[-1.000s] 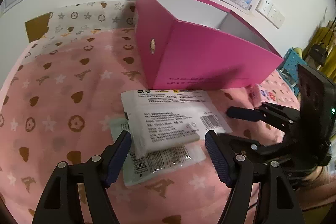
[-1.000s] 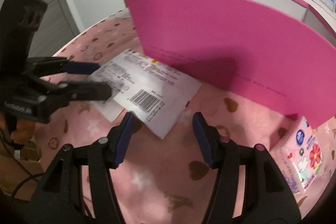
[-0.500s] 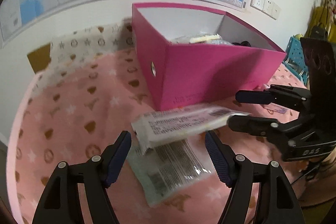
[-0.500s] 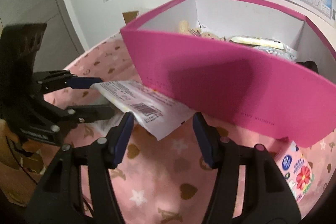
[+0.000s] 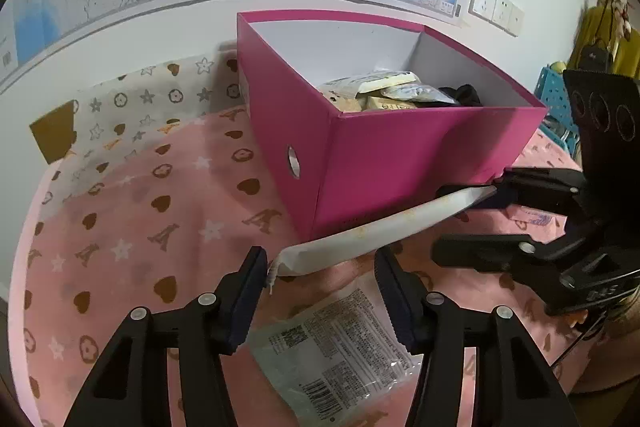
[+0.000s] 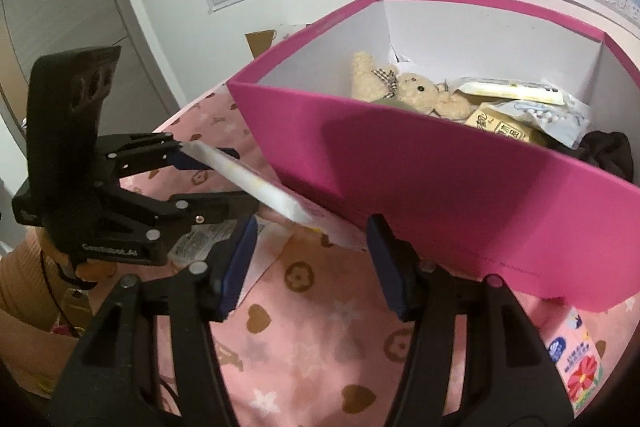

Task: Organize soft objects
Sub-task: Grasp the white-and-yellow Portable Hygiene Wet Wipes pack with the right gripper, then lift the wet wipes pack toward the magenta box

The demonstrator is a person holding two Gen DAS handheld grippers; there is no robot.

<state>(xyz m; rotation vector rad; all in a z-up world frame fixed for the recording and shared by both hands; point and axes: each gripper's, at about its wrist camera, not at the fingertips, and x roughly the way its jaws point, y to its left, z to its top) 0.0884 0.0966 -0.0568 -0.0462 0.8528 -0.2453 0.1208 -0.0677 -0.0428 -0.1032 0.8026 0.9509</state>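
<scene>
Over pink cloth (image 5: pixel 160 227), left tongs (image 5: pixel 320 267) and right tongs (image 6: pixel 308 239) wide, white packet (image 5: pixel 380 227) aloft between.

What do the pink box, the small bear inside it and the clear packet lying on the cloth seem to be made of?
Pink box: likely cardboard, matte pink outside and white inside; the walls are thin and stiff, with sharp folded corners.
Bear: cream plush fabric, judging by its fuzzy surface.
Clear packet: thin glossy plastic film, judging by its glints and wrinkles; its contents are unclear.
</scene>
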